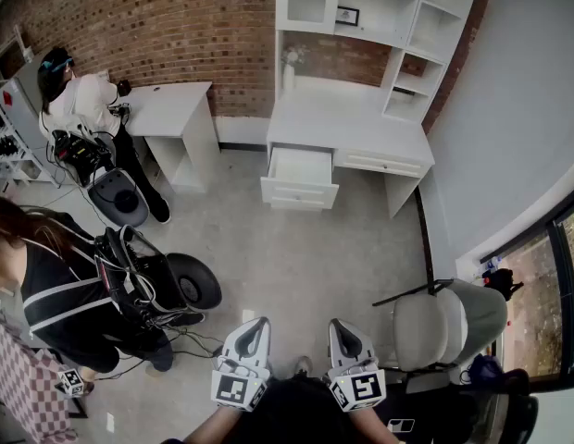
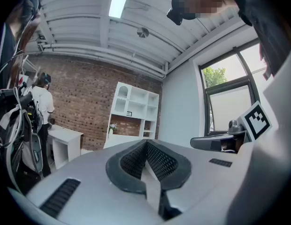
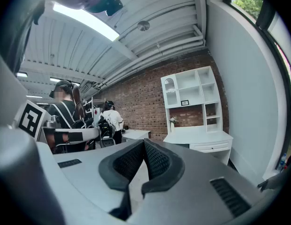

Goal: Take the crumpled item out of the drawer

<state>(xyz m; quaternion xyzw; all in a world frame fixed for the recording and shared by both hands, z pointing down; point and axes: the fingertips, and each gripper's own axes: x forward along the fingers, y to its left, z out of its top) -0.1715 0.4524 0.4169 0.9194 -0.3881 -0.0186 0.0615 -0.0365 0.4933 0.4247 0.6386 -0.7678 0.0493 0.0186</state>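
Well, both grippers sit low at 6 o'clock in the head view, well apart from the white bench with its shelved hutch up at 12 o'clock. The left gripper has its ribbed black pads pressed together on nothing. The right gripper is the same, jaws together and empty.

The white pulled-out drawer hangs open at the bench's left side. The crumpled item is too small to make out from here; presumably it lies inside.

Now the hazards. There is a long stretch of floor to cross, with the black wheeled rig trailing cables at 9 o'clock and the grey padded office chair at 3 o'clock. Either could be clipped on the way. If the jaws arrive shut, they will only shove the item deeper or knock the drawer front. Something crumpled may also slip out of a shallow pinch.
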